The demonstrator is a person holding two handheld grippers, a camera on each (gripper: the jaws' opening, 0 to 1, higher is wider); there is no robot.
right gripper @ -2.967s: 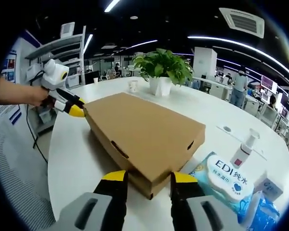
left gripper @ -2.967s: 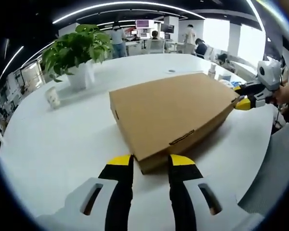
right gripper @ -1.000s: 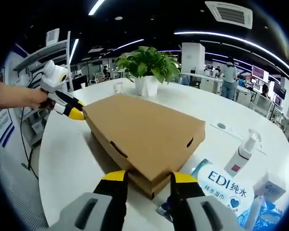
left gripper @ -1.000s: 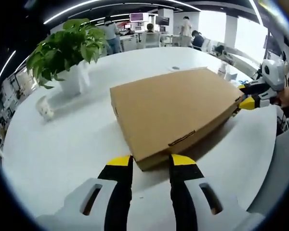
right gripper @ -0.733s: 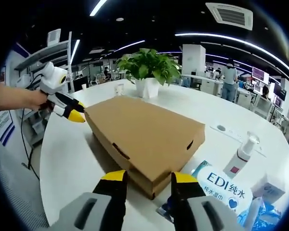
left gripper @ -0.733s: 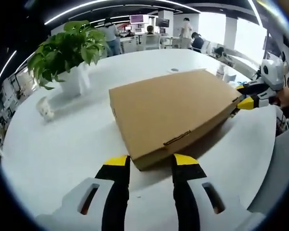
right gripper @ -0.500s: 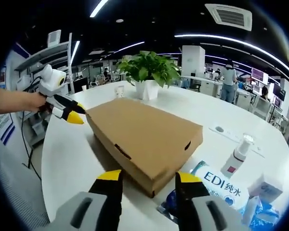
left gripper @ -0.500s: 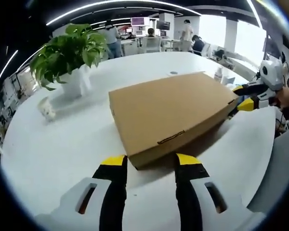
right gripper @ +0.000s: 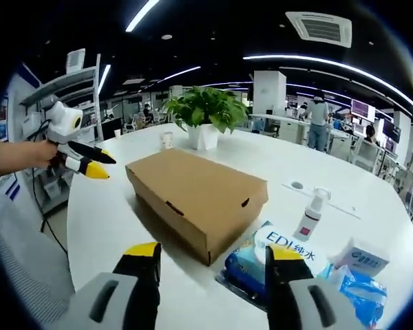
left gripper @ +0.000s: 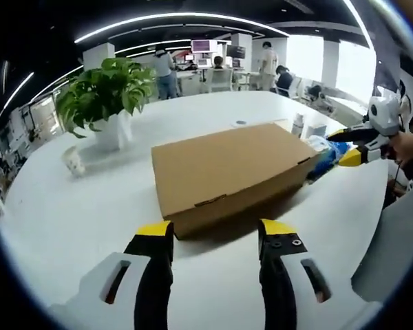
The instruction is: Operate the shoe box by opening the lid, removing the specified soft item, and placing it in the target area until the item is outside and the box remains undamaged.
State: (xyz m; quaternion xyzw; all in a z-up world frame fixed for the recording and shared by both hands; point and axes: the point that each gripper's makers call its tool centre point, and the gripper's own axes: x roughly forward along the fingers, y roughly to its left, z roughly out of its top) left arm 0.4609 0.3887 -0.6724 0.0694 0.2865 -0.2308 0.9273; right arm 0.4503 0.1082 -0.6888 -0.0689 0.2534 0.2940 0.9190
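Two open tools, closed shoe box (right gripper: 196,196), "EDI" wipes pack (right gripper: 282,258)

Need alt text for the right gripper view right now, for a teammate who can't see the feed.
A closed brown cardboard shoe box lies on a round white table, with the right gripper open and apart from its near corner. The left gripper, also open, hangs off the box's far left end. Wipe packs, a pump bottle and a potted plant share the table.

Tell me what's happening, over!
Both hand-held grippers open, clear of the shoe box. Lid shut, box on the table. Wipes pack beside it.
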